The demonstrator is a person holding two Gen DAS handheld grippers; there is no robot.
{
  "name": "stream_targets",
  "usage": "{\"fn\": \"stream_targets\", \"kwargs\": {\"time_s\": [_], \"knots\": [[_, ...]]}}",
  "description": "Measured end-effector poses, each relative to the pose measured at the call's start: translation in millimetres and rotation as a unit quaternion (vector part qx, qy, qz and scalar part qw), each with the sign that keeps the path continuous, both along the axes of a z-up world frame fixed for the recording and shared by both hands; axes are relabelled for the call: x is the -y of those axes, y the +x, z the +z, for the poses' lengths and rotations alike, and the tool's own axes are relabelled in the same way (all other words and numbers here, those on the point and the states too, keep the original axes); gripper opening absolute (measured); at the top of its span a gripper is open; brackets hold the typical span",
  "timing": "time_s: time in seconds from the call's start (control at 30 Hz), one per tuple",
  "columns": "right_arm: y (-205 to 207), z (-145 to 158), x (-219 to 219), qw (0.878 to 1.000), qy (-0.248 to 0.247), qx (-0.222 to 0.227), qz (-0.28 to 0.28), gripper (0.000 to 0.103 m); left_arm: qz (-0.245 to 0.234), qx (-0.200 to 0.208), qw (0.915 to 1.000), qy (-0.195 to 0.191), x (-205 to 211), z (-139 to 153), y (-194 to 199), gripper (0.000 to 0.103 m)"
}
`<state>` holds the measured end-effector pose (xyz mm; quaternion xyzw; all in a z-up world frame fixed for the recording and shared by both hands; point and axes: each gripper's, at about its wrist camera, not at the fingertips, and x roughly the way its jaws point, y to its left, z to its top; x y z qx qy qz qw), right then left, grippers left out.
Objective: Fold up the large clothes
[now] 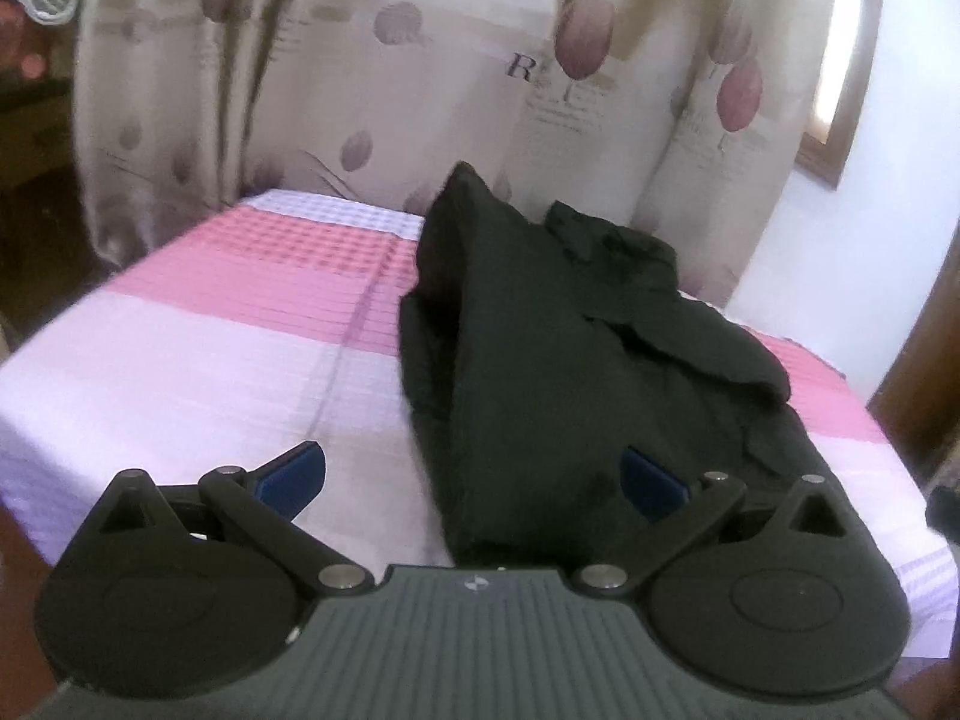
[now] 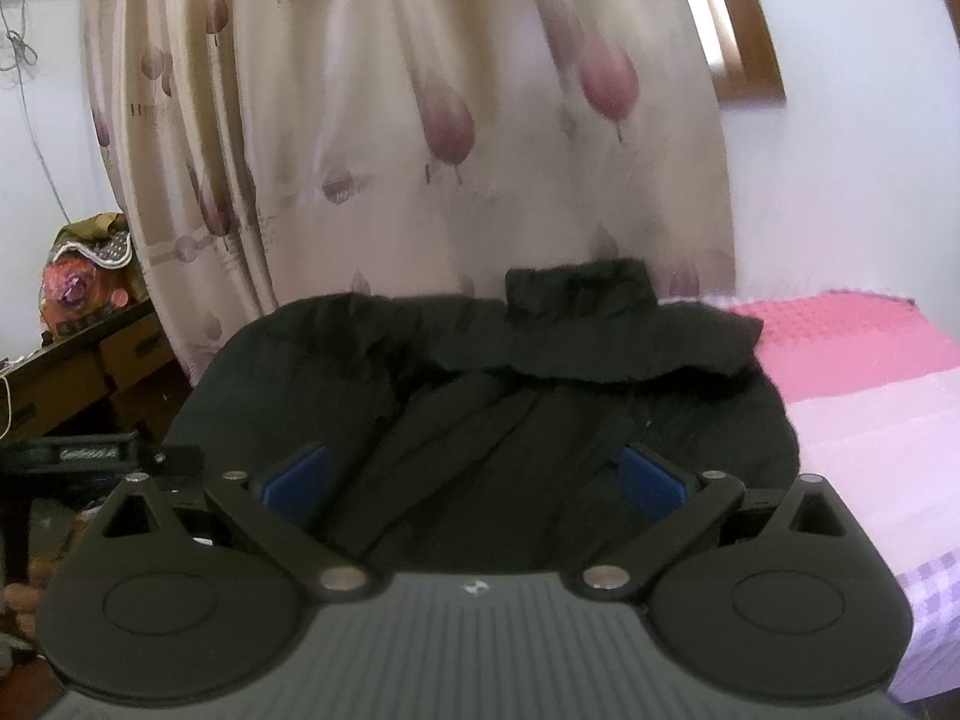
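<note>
While both tongs are hovering unclenched, nothing is being held.
Left gripper [image 1: 474,480]: gaping over the black garment [image 1: 570,330].
Right gripper [image 2: 474,480]: gaping likewise.
Garment: lying bunched on the pink bedsheet [image 1: 240,300].
Risk: pinching one layer only, so folds are slipping.

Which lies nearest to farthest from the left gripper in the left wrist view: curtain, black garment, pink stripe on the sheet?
1. black garment, right of centre, reaching between the open left gripper fingers.
2. pink stripe, left, mid-bed.
3. curtain, behind the bed.
</note>
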<state>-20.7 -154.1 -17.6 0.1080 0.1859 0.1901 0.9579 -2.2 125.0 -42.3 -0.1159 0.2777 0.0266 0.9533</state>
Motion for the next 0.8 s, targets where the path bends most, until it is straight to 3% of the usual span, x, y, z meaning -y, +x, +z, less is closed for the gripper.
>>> {"fn": "stream_targets", "kwargs": {"time_s": [0.07, 0.1, 0.13, 0.2, 0.27, 0.33, 0.43, 0.57, 0.67, 0.77, 0.8], "knots": [[0, -1, -3, 1.000, -0.003, -0.003, 0.004, 0.103, -0.001, 0.012, 0.9997, 0.020, 4, 2, 12, 0.079], [-1, -2, -4, 1.000, -0.006, -0.003, 0.004, 0.103, -0.004, 0.009, 0.9992, 0.040, 7, 4, 20, 0.041], [-1, -2, -4, 1.000, -0.009, -0.002, 0.003, 0.103, -0.006, -0.007, 0.9986, 0.052, 7, 7, 28, 0.010], [-2, -1, -3, 1.000, -0.015, -0.002, 0.000, 0.103, 0.015, -0.011, 0.9987, 0.047, -5, 18, 37, 0.010], [-1, -2, 0, 1.000, -0.016, -0.003, -0.007, 0.103, 0.051, 0.006, 0.9955, 0.079, -16, 20, 30, 0.010], [2, -3, 4, 1.000, -0.014, -0.007, -0.014, 0.103, 0.108, 0.013, 0.9877, 0.112, -41, 40, 34, 0.010], [7, -8, 6, 1.000, -0.012, -0.018, -0.019, 0.103, 0.178, 0.010, 0.9754, 0.129, -90, 65, 48, 0.010], [16, -13, 4, 0.999, -0.006, -0.032, -0.015, 0.103, 0.231, -0.021, 0.9646, 0.126, -156, 78, 86, 0.010], [22, -16, -2, 0.999, -0.009, -0.038, -0.009, 0.103, 0.263, -0.048, 0.9542, 0.135, -187, 67, 120, 0.016], [26, -16, -8, 0.999, -0.021, -0.039, -0.003, 0.103, 0.282, -0.056, 0.9462, 0.149, -207, 52, 138, 0.035], [27, -15, -9, 0.999, -0.025, -0.037, -0.001, 0.103, 0.298, -0.051, 0.9401, 0.158, -209, 47, 139, 0.057]]}}
